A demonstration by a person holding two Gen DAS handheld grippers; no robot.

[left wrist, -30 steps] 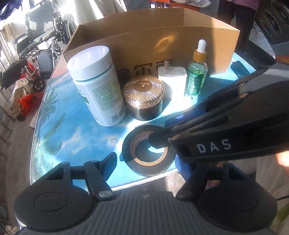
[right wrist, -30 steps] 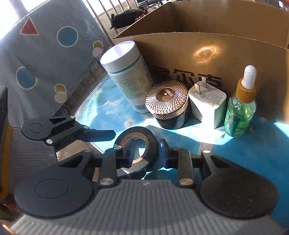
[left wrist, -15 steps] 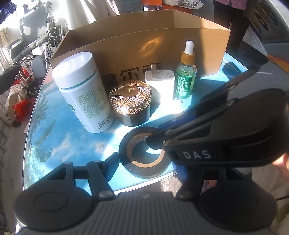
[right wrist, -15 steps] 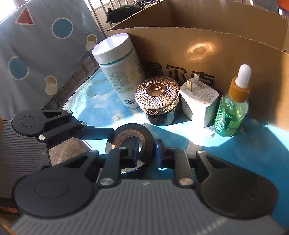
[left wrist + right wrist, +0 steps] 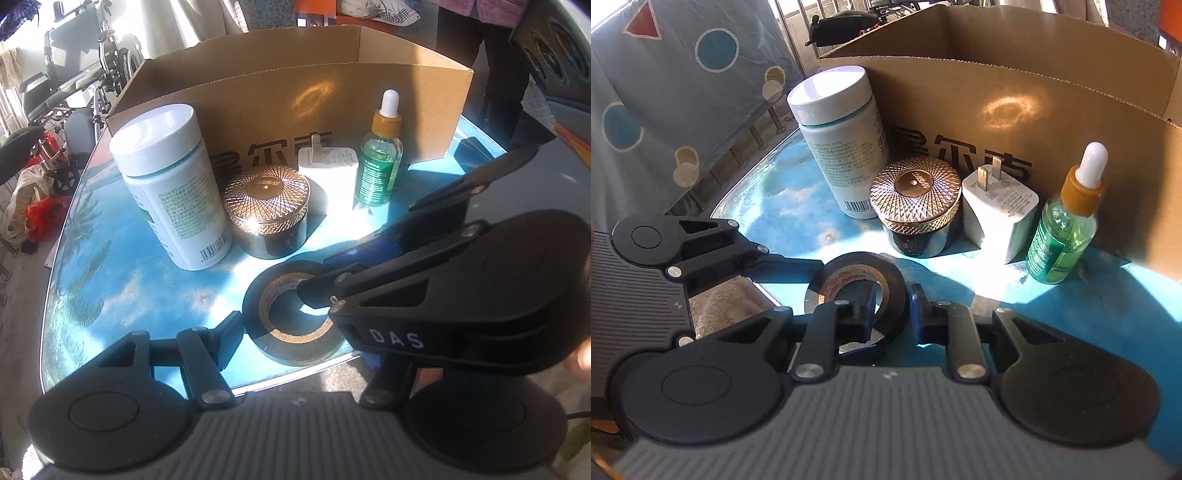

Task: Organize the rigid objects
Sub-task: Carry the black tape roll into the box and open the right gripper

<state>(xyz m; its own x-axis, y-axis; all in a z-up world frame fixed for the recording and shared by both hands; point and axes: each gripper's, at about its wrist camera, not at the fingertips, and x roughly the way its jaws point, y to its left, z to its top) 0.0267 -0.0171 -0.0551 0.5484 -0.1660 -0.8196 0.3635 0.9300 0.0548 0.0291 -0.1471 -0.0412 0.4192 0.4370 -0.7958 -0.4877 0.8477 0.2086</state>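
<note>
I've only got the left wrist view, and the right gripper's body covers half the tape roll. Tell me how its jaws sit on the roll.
Observer: The right gripper is shut on the wall of the tape roll. One finger is inside the hole and the other outside, on the side towards the charger.
Operator: Report the left gripper from that side.
Observer: One finger of the left gripper reaches the roll's outer rim, opposite the right jaws. Its other finger is not shown.
Operator: Say what lies beyond the table edge there.
Observer: A grey cloth with circles and a red triangle hangs beside the table.
</note>
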